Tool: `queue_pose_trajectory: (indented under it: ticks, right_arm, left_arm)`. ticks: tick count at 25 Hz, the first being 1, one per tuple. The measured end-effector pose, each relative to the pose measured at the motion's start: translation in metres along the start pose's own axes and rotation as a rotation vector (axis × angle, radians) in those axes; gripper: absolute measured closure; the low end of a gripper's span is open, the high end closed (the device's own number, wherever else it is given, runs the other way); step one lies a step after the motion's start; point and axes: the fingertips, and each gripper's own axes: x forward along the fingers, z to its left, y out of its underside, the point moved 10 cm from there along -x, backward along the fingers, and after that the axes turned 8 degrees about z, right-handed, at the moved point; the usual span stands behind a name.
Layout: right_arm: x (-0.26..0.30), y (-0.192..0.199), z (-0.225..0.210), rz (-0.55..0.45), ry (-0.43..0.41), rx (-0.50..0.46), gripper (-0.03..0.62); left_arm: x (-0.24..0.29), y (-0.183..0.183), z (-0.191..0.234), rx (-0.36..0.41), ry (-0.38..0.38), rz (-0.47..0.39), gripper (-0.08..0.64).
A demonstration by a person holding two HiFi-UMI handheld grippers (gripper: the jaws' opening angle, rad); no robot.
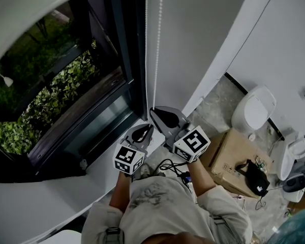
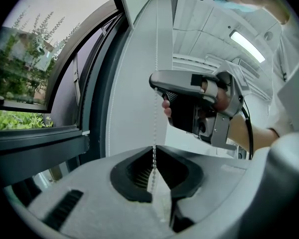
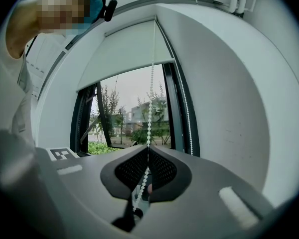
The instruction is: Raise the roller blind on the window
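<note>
— What's worrying you right now?

— Both grippers are sitting on one strand of the chain (image 1: 158, 44), mid-frame in the head view. My right gripper (image 3: 148, 147) is clamping it, jaws fully closed on the beads. My left gripper (image 2: 155, 147), lower in that frame, is pinching the chain only at the tips, and that hold is looking slight. If it's slipping while I'm pulling, the beads are running through and the blind (image 3: 124, 54) isn't climbing.

— Where is the blind sitting?

— It's covering the upper part of the window (image 3: 129, 113), in the upper middle of the right gripper view. Glass is showing below it.

— Anything else going wrong?

— Pulling crooked could be jamming the beads up top. The other strand (image 3: 187, 108) is running just right of mine, and grabbing that one would, I'm guessing, be lowering the blind.

— Is anything standing in the way?

— Nothing is blocking the chain. A box (image 1: 226, 156) and a toilet (image 1: 254, 108) are standing at the right of the head view, well apart. A cable (image 1: 170, 165) is trailing near my legs and could be snagging.
</note>
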Motion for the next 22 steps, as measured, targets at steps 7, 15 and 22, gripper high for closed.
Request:
queue_pose_trajectory:
  ticks: [7,15,22]
  right_arm:
    - [-0.001,-0.001,0.0,-0.003,0.005,-0.002,0.581]
    - [-0.003,0.0,-0.001,-0.009,0.002,0.004,0.581]
    - [-0.001,0.001,0.0,-0.01,0.003,0.006,0.581]
  left_arm:
    - [-0.01,-0.004,-0.002,0.011,-0.025,-0.012,0.494]
    - [-0.042,-0.052,-0.001,0.032,-0.04,-0.162,0.488]
    - [-0.06,-0.101,0.001,0.108,-0.051,-0.258,0.485]
